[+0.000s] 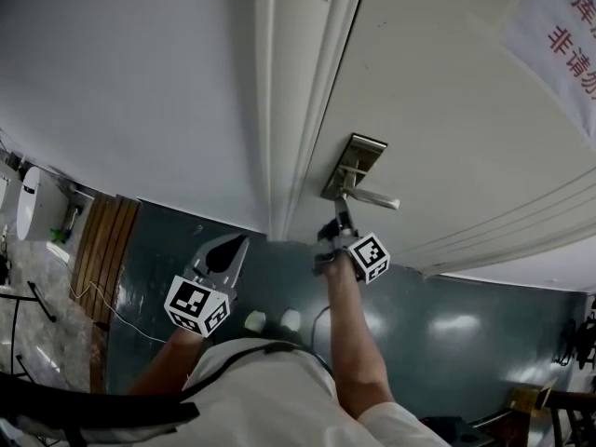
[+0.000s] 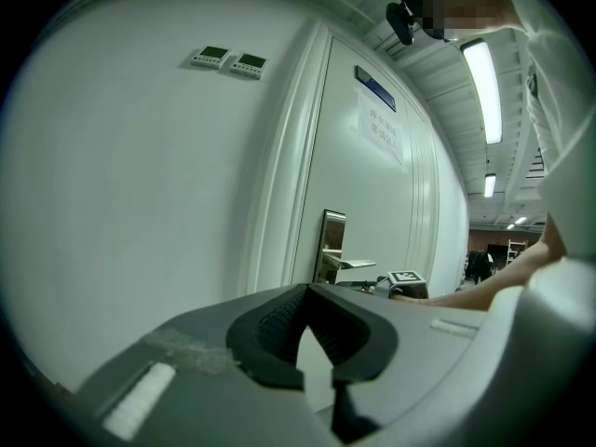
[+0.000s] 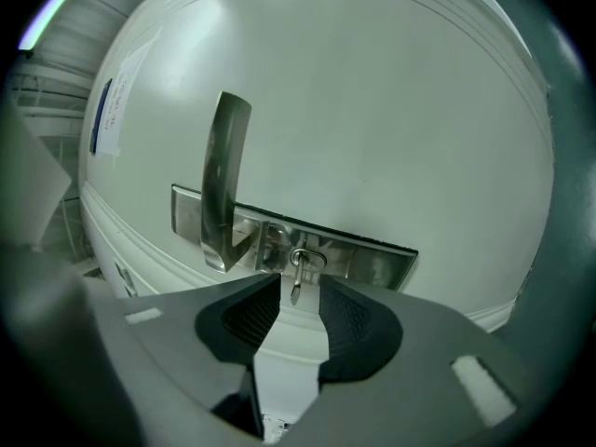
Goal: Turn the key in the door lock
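A silver lock plate [image 1: 352, 166] with a lever handle [image 1: 374, 198] sits on the white door [image 1: 447, 110]. In the right gripper view a small metal key [image 3: 296, 282] sticks out of the plate [image 3: 372, 259] beside the lever [image 3: 223, 175]. My right gripper [image 3: 301, 291] is open right in front of it. The key's outer end lies between the two fingertips, and neither pad presses on it. In the head view that gripper [image 1: 337, 236] is just below the handle and hides the key. My left gripper [image 1: 223, 254] hangs lower left by the wall, away from the door, shut [image 2: 310, 296] and empty.
The door frame [image 1: 289, 138] runs between the door and a plain white wall [image 1: 140, 82]. A paper notice [image 1: 559, 26] is stuck to the door. Two small wall panels [image 2: 228, 60] sit high on the wall. On the floor lie a wooden strip [image 1: 102, 240] and a cable [image 1: 130, 319].
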{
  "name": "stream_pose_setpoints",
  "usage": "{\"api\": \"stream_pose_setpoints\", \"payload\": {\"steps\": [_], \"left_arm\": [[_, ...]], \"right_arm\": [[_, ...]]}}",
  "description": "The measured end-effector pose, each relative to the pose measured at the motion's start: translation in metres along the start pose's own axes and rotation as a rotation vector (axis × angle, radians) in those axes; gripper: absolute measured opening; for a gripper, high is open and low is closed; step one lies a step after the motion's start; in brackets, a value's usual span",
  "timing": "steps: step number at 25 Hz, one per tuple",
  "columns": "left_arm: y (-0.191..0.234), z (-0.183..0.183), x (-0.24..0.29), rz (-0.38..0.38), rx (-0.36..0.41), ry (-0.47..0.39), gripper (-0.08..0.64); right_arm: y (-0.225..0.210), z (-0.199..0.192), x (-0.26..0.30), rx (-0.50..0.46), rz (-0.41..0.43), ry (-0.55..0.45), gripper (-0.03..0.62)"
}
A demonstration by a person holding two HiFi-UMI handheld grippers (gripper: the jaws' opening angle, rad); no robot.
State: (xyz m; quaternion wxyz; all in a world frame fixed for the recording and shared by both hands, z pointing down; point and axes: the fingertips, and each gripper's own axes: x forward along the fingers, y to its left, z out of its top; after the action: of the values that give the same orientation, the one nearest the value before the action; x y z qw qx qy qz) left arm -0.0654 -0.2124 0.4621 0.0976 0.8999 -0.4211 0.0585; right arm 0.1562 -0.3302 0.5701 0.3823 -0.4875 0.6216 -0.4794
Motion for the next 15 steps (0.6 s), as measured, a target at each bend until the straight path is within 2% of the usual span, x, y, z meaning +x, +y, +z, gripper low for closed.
{"api": "stream_pose_setpoints", "payload": {"steps": [9,12,15], "left_arm": [[0.011,0.0,-0.006,0.003,-0.012,-0.005,0.005],[0.014,-0.001,-0.008,0.004,-0.012,-0.005,0.005],[0.02,-0.001,-0.01,0.007,-0.013,-0.004,0.005]], "right_arm": [[-0.003,0.004,0.009,0.027,-0.023,-0.032,0.131],[-0.002,0.005,0.009,0.021,-0.024,-0.039,0.087],[0.002,0.005,0.011,-0.026,-0.028,-0.038,0.032]]}}
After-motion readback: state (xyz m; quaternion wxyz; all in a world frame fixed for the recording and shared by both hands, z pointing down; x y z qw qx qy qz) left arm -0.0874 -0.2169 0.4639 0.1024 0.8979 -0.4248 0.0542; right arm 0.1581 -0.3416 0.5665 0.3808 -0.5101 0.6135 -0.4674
